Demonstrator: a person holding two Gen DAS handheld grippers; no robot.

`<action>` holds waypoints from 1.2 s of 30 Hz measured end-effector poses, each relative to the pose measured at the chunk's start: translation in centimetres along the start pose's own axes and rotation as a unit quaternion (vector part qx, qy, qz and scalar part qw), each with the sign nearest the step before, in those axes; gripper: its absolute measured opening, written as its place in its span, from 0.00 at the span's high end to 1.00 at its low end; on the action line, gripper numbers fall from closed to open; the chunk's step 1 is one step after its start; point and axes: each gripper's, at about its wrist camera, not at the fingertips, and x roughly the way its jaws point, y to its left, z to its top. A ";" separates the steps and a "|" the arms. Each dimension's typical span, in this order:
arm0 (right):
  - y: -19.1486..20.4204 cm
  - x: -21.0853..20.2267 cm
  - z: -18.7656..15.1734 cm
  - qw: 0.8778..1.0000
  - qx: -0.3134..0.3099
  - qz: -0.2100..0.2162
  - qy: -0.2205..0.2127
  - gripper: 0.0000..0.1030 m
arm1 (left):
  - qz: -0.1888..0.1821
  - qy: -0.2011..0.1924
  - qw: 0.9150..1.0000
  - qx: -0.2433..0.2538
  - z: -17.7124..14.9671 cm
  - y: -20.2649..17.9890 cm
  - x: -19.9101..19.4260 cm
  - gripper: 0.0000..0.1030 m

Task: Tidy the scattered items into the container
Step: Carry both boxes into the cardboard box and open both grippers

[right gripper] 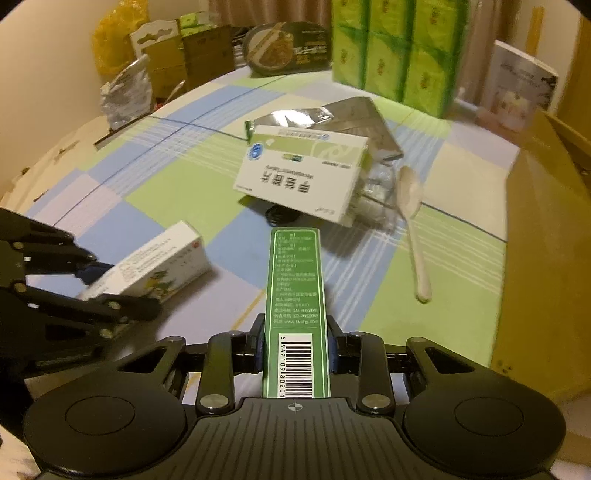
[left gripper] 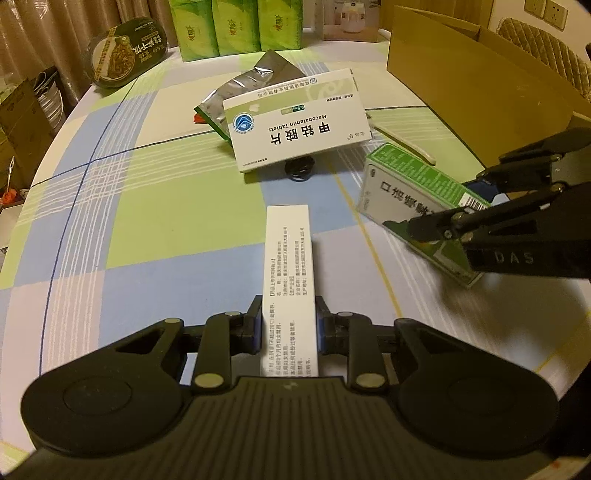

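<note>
My left gripper (left gripper: 289,328) is shut on a white medicine box (left gripper: 288,273), held narrow side up just above the checked tablecloth. My right gripper (right gripper: 295,343) is shut on a green medicine box (right gripper: 295,291) with a barcode. Each view shows the other gripper: the right gripper (left gripper: 458,203) with its green box (left gripper: 413,184), and the left gripper (right gripper: 118,288) with its white box (right gripper: 159,262). Ahead, a larger white-and-green tablet box (left gripper: 295,122) (right gripper: 303,177) lies tilted on a black ring (left gripper: 301,170). The open cardboard box (left gripper: 480,81) (right gripper: 543,221) stands at the right.
A silver foil pouch (left gripper: 251,88) (right gripper: 343,114) lies behind the tablet box, and a white spoon (right gripper: 413,221) lies to its right beside crumpled clear plastic (right gripper: 376,192). Green tissue packs (left gripper: 236,26) and a black oval food bowl (left gripper: 125,51) stand at the table's far edge.
</note>
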 end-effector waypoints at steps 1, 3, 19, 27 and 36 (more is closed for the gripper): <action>0.0 -0.4 -0.1 1.000 0.004 -0.003 -0.004 0.73 | 0.000 -0.002 1.000 -0.001 0.0 0.0 -0.3 0.79; -0.2 -1.5 -0.4 1.000 0.013 -0.008 -0.014 0.73 | 0.000 -0.007 1.000 0.000 0.0 0.0 -1.0 0.79; -1.4 -11.6 -2.3 0.991 0.057 -0.067 -0.096 0.74 | -0.020 -0.064 0.997 0.032 1.8 -4.0 -6.6 0.79; -4.2 -16.8 -1.9 0.979 0.078 -0.110 -0.154 0.74 | -0.053 -0.093 0.993 0.055 5.2 -7.4 -7.9 0.79; -10.6 -19.8 -1.9 0.963 0.115 -0.163 -0.181 0.74 | -0.104 -0.131 0.981 0.095 10.7 -13.5 -8.9 0.79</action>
